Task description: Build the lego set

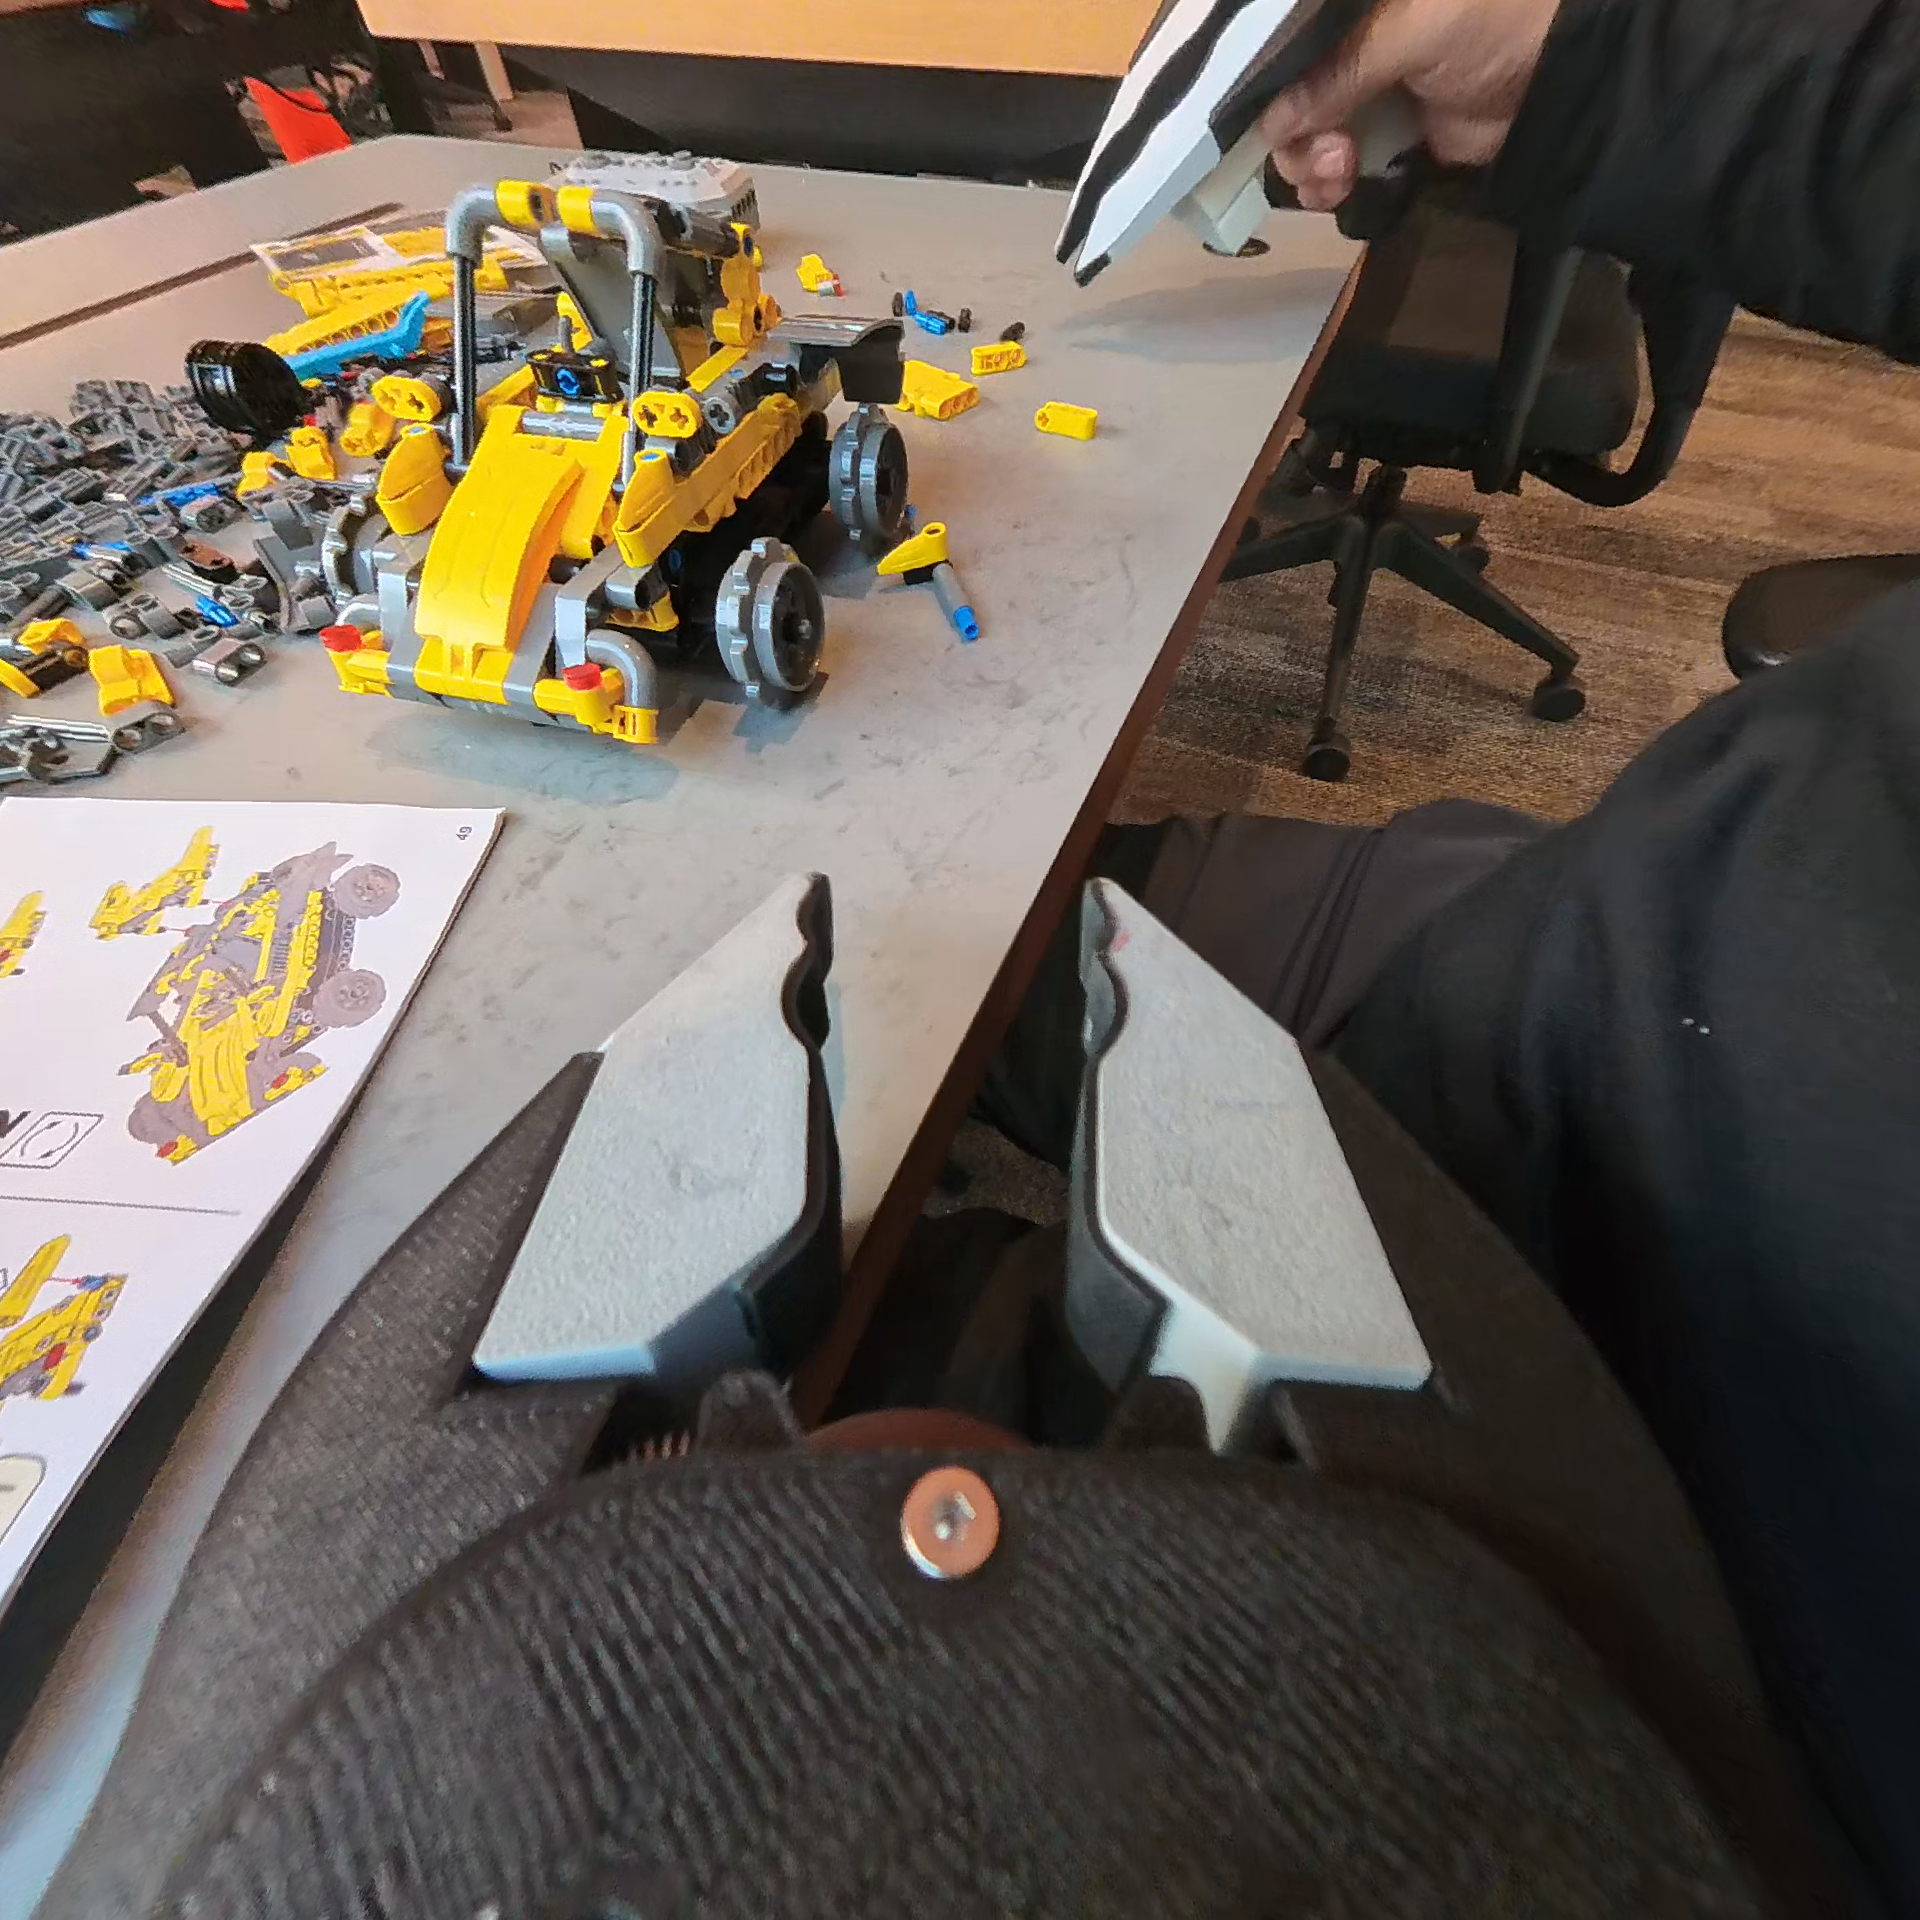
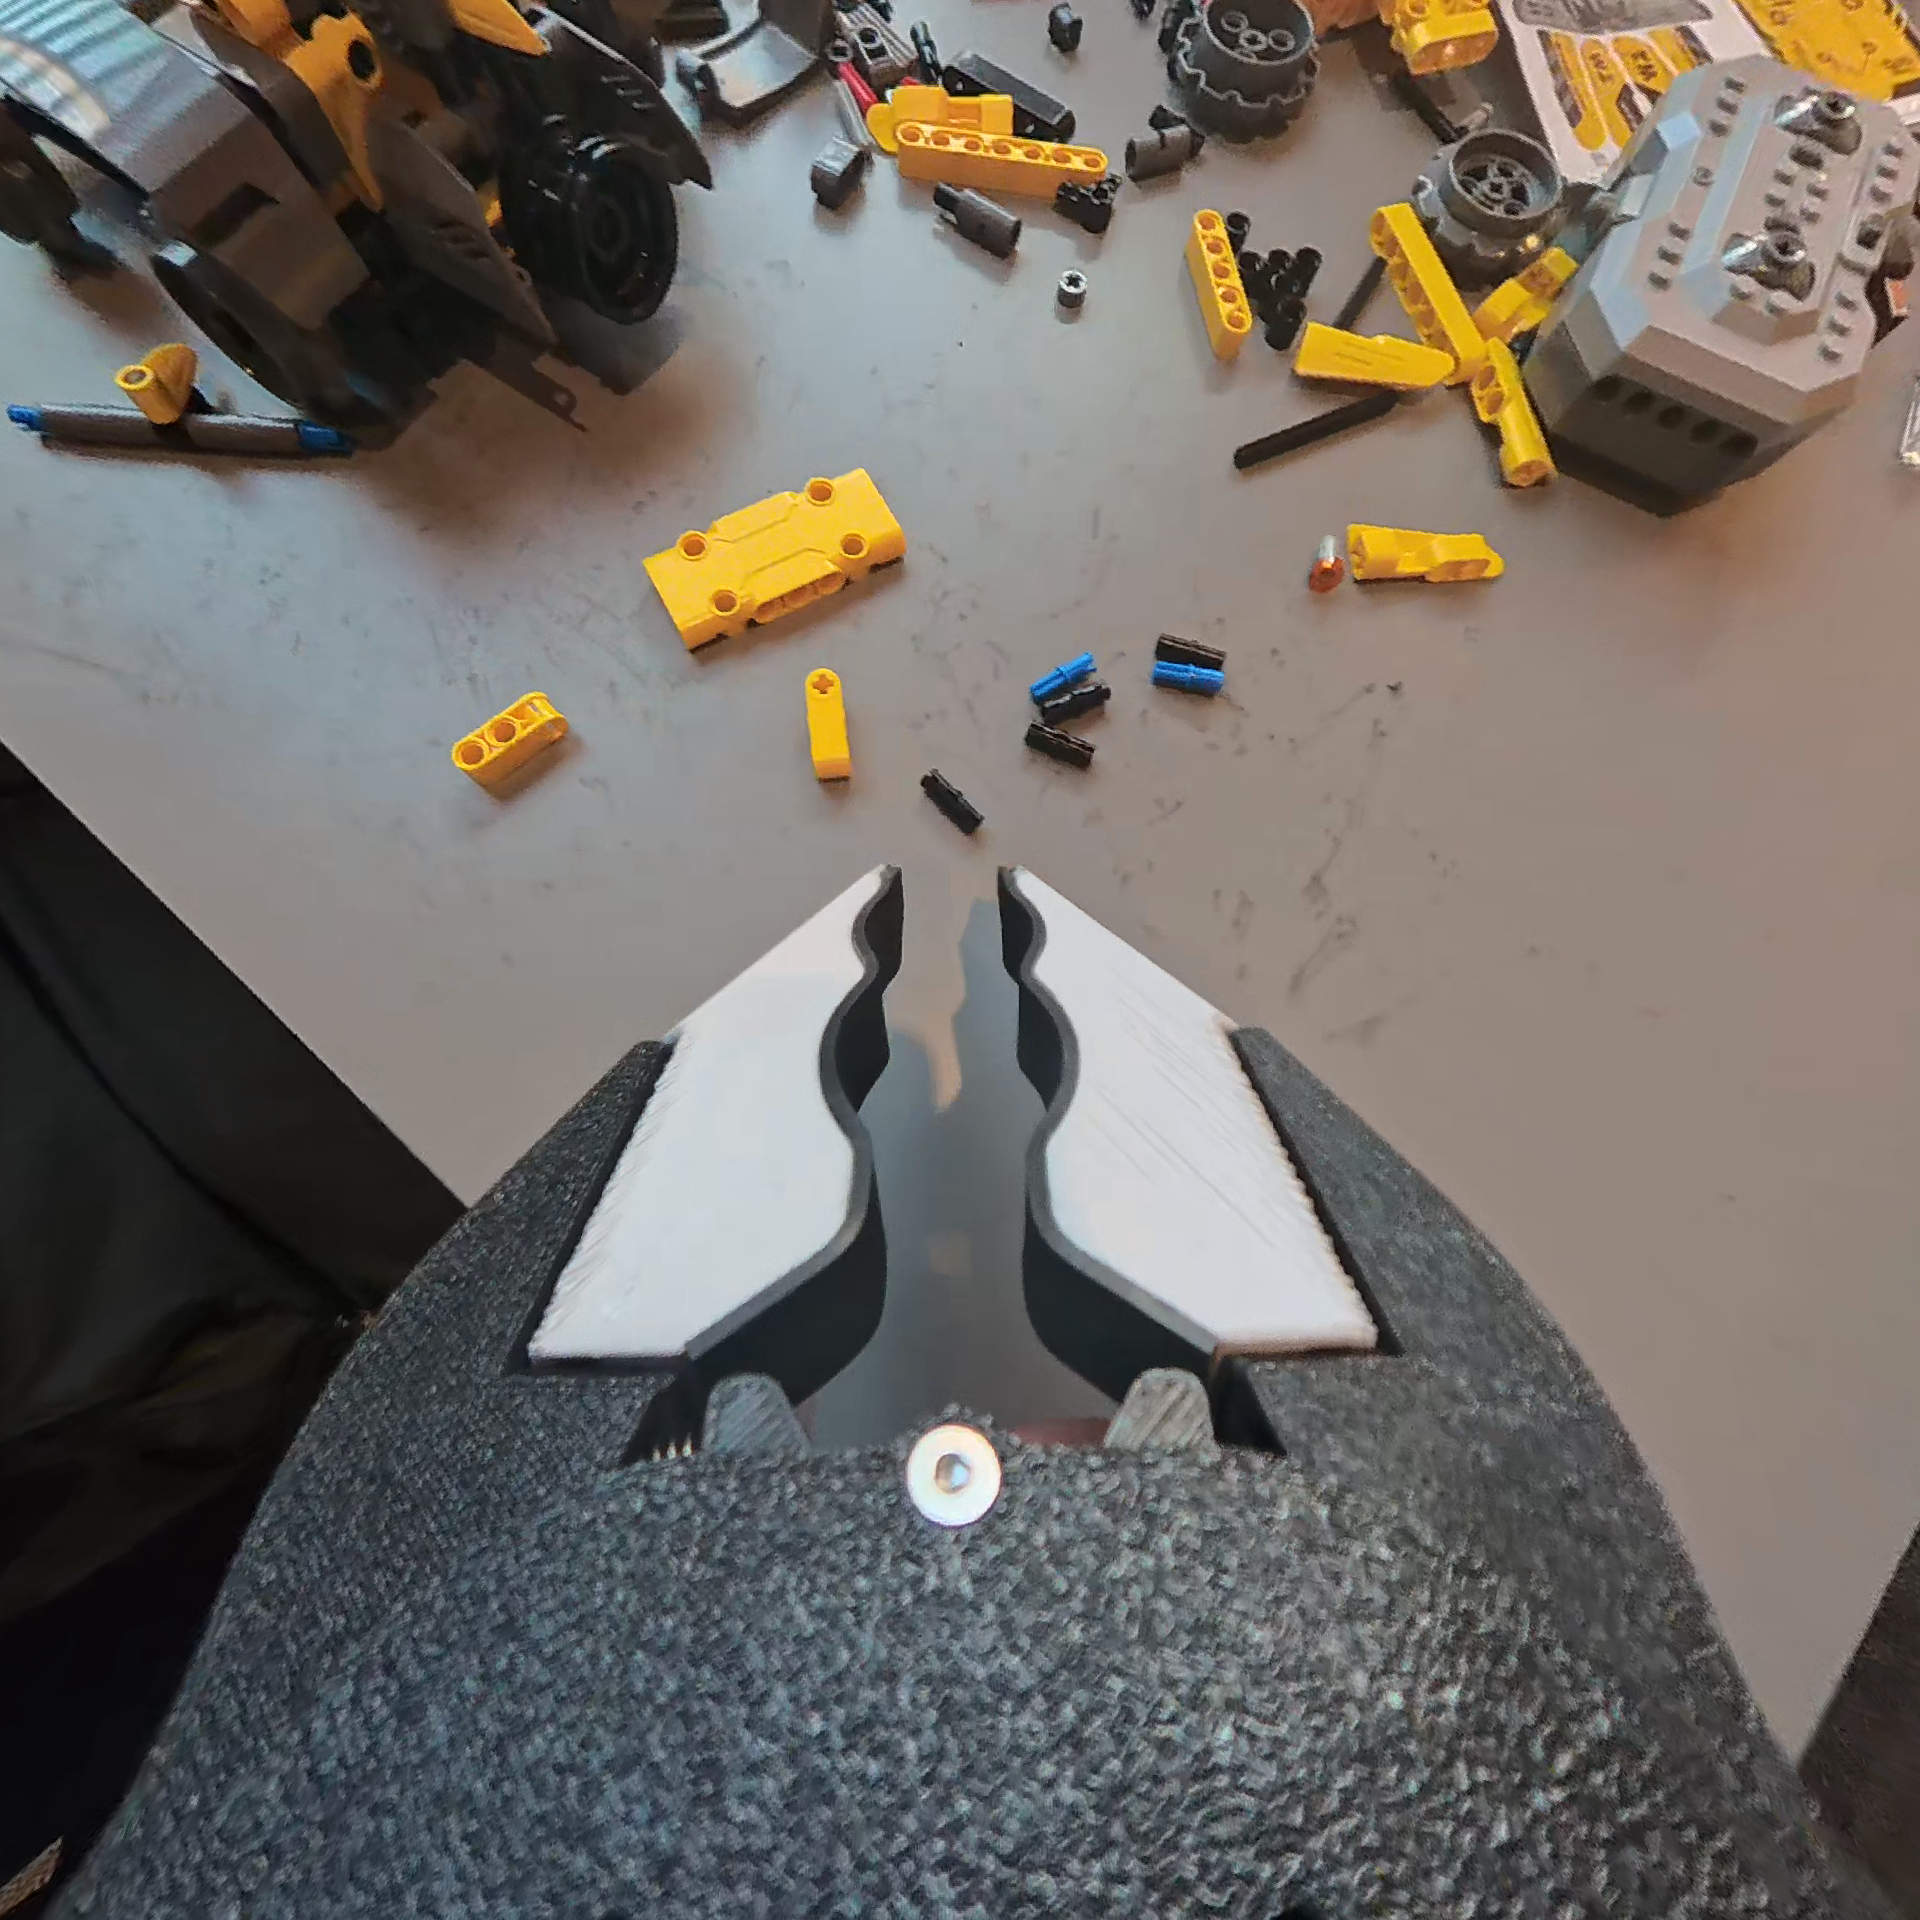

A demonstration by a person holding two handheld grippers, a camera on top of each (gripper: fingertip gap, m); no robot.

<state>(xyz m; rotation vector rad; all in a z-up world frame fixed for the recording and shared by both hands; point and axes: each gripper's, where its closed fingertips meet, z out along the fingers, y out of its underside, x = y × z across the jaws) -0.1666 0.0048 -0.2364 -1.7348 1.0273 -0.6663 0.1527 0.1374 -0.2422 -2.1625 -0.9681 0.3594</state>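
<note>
Black pin (image 2: 951, 801) just beyond empty right tool (image 2: 950, 883), model (image 2: 343, 187) partly cropped.

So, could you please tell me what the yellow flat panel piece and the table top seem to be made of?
The yellow flat panel piece looks like moulded hard plastic, smooth with a slight sheen, with clean round holes. The table top seems a grey matte laminate, scuffed with dark marks; its darker edge shows in the left wrist view, though the core is unclear.

Glossy plastic vehicle (image 1: 582, 488) sitting on matt, scuffed grey tabletop (image 1: 935, 790); smooth paper booklet (image 1: 208, 1039) lying near left.
</note>
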